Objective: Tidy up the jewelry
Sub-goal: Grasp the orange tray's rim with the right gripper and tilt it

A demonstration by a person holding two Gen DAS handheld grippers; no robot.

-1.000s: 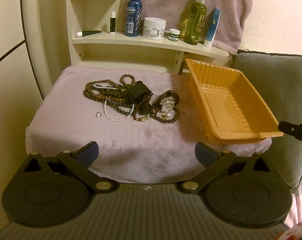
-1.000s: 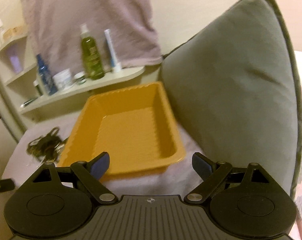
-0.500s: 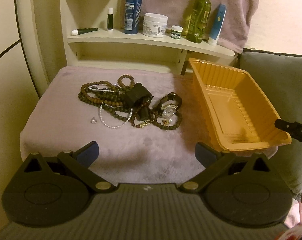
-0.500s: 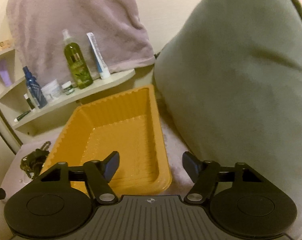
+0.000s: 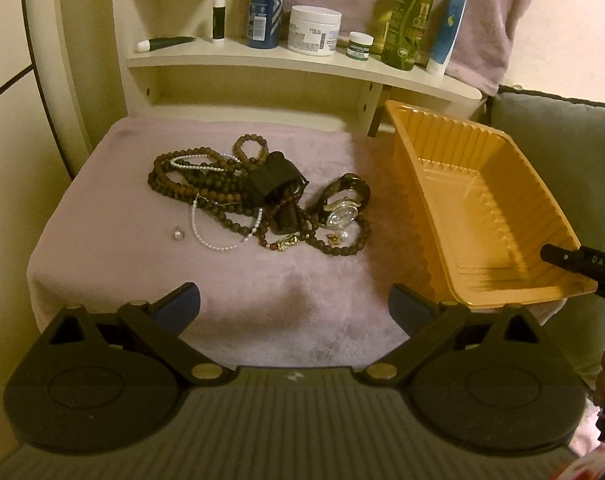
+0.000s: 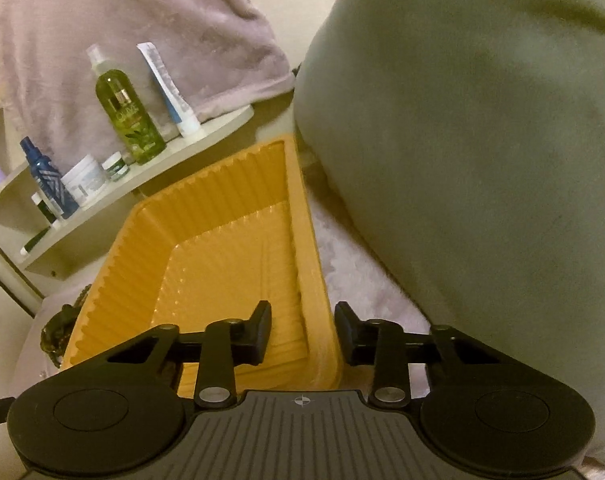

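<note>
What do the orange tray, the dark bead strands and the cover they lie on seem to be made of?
Orange tray: apparently thin moulded plastic, glossy, with ribbed walls and a thin flanged rim. Dark bead strands: matte brown round beads, possibly wood or stone; the look leaves it open. Cover: plush pale lilac fabric, apparently fleece, with a soft fuzzy nap.

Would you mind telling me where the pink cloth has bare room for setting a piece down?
Bare patches: the near strip of cloth in front of the jewelry pile, and the left edge beside the loose pearl. The middle is crowded; the orange tray fills the right.
</note>
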